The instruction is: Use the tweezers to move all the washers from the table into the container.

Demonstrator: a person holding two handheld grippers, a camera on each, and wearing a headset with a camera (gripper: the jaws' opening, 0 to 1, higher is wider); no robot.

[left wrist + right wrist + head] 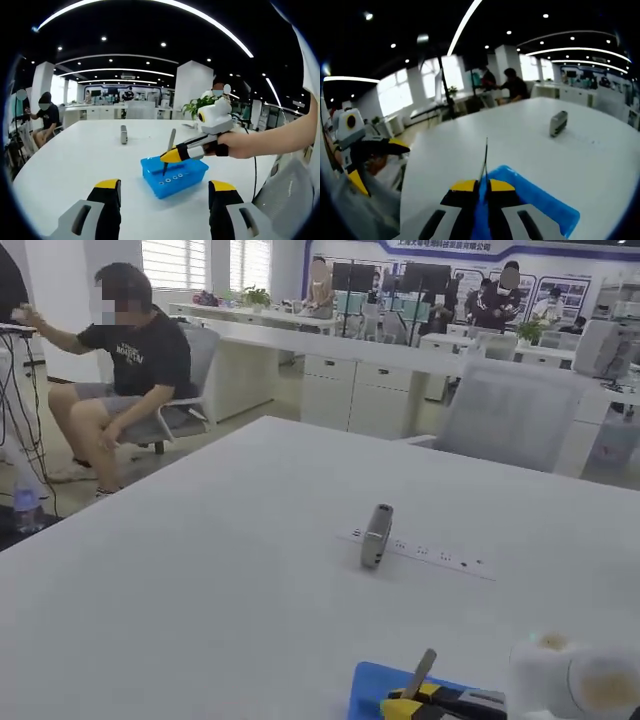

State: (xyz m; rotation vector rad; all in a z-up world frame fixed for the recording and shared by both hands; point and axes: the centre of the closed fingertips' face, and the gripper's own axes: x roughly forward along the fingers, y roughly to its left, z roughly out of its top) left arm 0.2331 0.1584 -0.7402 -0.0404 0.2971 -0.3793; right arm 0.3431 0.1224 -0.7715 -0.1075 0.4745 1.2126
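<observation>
The blue container [192,174] sits just right of centre in the left gripper view, on the white table [75,165], with one corner pointing toward the lower middle of the frame. A short row of washers [170,179] lies on its floor.

The right gripper [170,156] reaches in from the right side of that frame. Its jaws are pressed together on the tweezers [171,137], which slant down so that the tip sits inside the container's left wall, just above the washers. The tip is too small to tell whether it pinches one.

The left gripper [165,186] rises from the bottom edge with its jaws spread wide and nothing between them. The container lies beyond the tips and apart from them.

Left of the container the tabletop is bare out to its curved edge. The only thing there is a grey adapter [123,134] standing toward the upper left, well apart. To the right the table's edge seems to come sooner.

In the head view the container is cut off by the bottom edge. The adapter stands at centre on a flat power strip [440,558]. The table's far edge runs from the left side up toward the right, with a white chair [510,410] behind it. A seated person [130,360] is at the upper left, well clear of the table.
</observation>
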